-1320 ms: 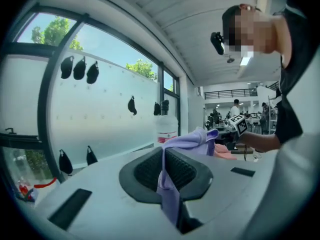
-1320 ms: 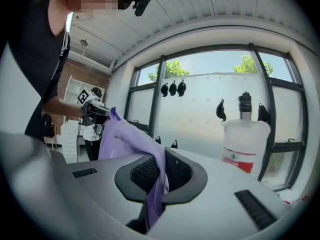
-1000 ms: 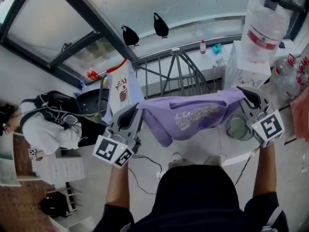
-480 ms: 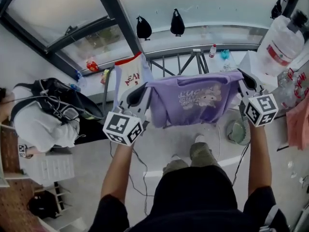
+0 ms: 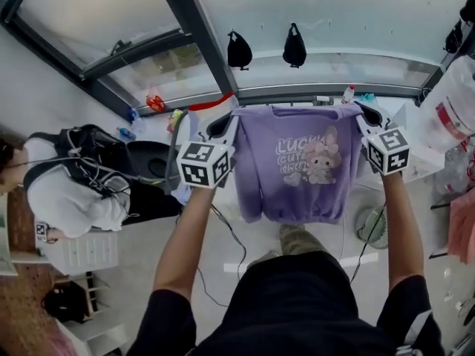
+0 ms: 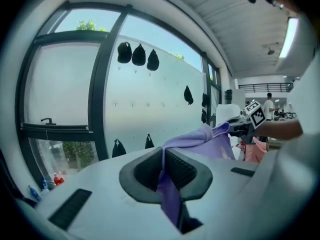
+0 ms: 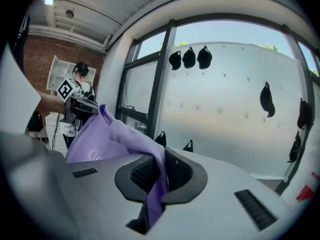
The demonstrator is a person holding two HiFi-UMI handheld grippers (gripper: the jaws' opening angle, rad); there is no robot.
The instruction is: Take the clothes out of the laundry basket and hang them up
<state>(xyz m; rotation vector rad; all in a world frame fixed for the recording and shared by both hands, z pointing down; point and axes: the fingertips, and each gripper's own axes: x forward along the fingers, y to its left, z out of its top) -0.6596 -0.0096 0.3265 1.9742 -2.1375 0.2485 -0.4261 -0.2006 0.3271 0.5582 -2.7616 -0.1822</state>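
Two grippers, one garment. Left gripper [image 5: 223, 123] fingers clamped on shoulder of purple sweatshirt [image 5: 297, 195], at its 10 o'clock. Right gripper [image 5: 367, 114] fingers clamped on opposite shoulder, 2 o'clock. Sweatshirt hangs spread between them, front toward head camera, window rail [image 5: 297, 92] at 12 o'clock. Print reads "LUCKY", rabbit graphic [image 5: 323, 158] at 3 o'clock of lettering; lower lines too small.

one sweatshirt [image 5: 297, 162], two tools [image 5: 223, 124] [image 5: 366, 112]
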